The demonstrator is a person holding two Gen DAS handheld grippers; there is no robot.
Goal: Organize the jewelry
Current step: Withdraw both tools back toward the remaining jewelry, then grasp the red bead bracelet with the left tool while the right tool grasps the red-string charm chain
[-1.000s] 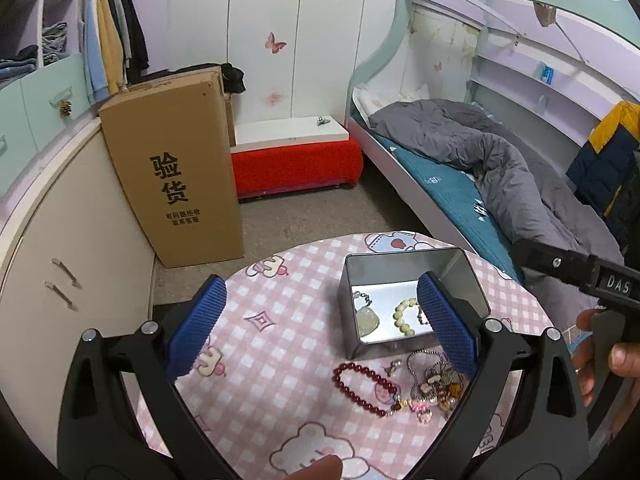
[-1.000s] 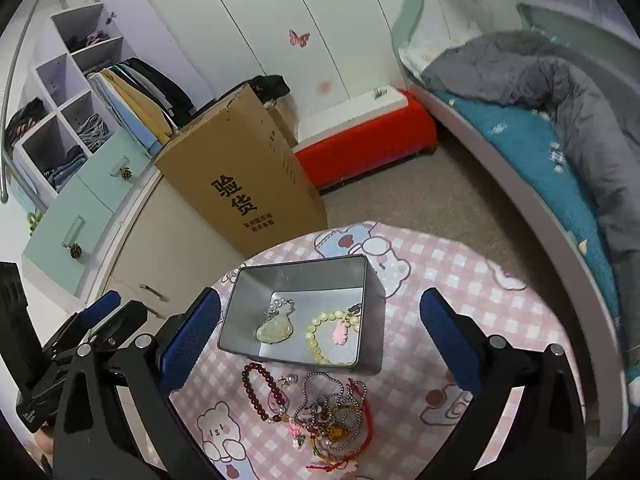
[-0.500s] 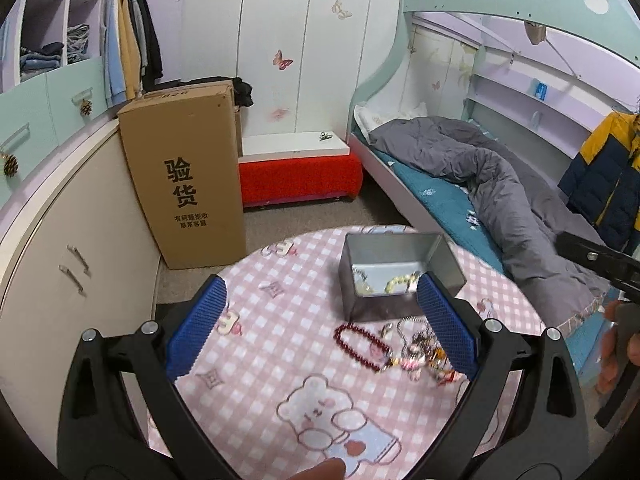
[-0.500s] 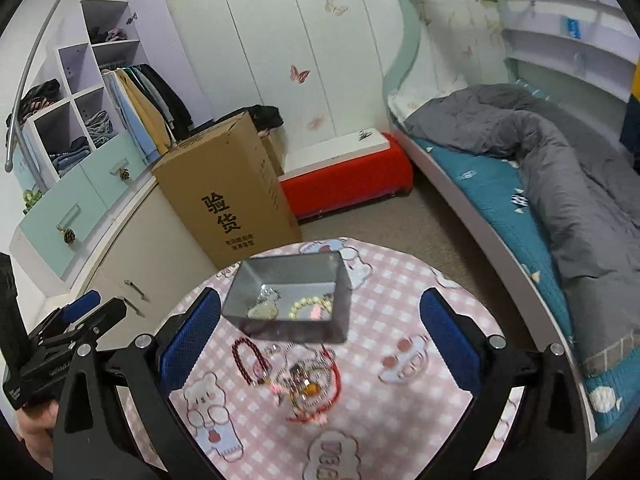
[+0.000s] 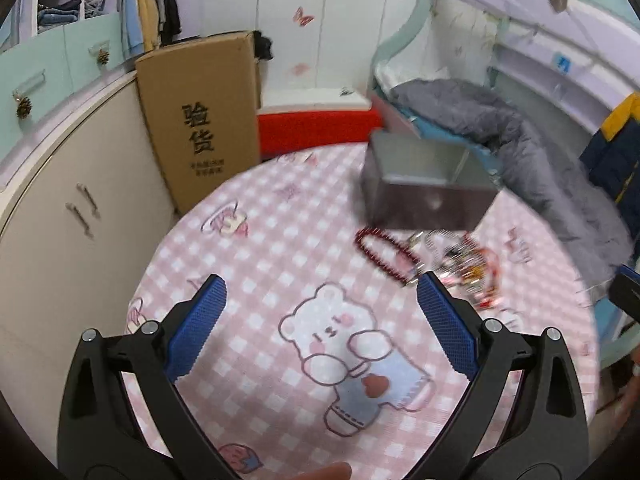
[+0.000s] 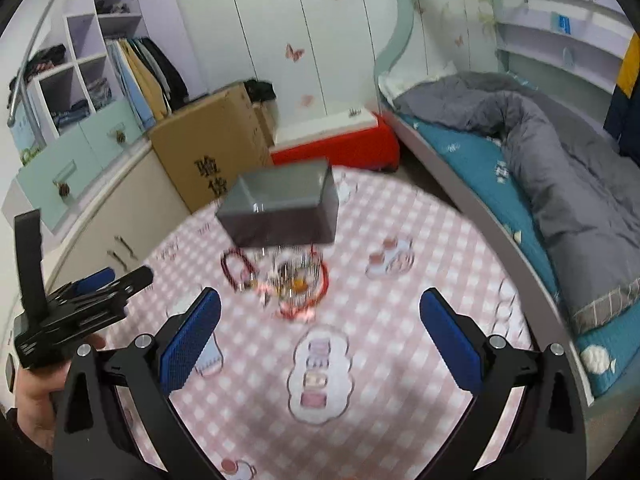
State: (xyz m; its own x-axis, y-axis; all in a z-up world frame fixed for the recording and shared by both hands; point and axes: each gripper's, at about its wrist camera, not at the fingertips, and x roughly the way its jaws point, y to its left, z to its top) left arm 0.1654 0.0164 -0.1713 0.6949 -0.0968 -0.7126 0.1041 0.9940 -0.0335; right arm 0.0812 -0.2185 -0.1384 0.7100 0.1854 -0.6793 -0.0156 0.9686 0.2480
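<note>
A grey metal tin stands open on the round pink checked table; its contents are hidden from this low angle. In front of it lie a dark red bead bracelet and a tangled pile of chains and charms. The tin, bracelet and pile also show in the right wrist view. My left gripper is open and empty, well short of the bracelet. My right gripper is open and empty, short of the pile. The left gripper shows at left in the right wrist view.
A tall cardboard box leans on a cream cabinet beyond the table. A red bench sits behind. A bed with a grey duvet runs along the right. The table edge curves close to the bed.
Both grippers have pulled back and lower from the tin and jewelry; the tin now looks farther away and its inside is out of sight. Both stay open. The jewelry has not moved.
</note>
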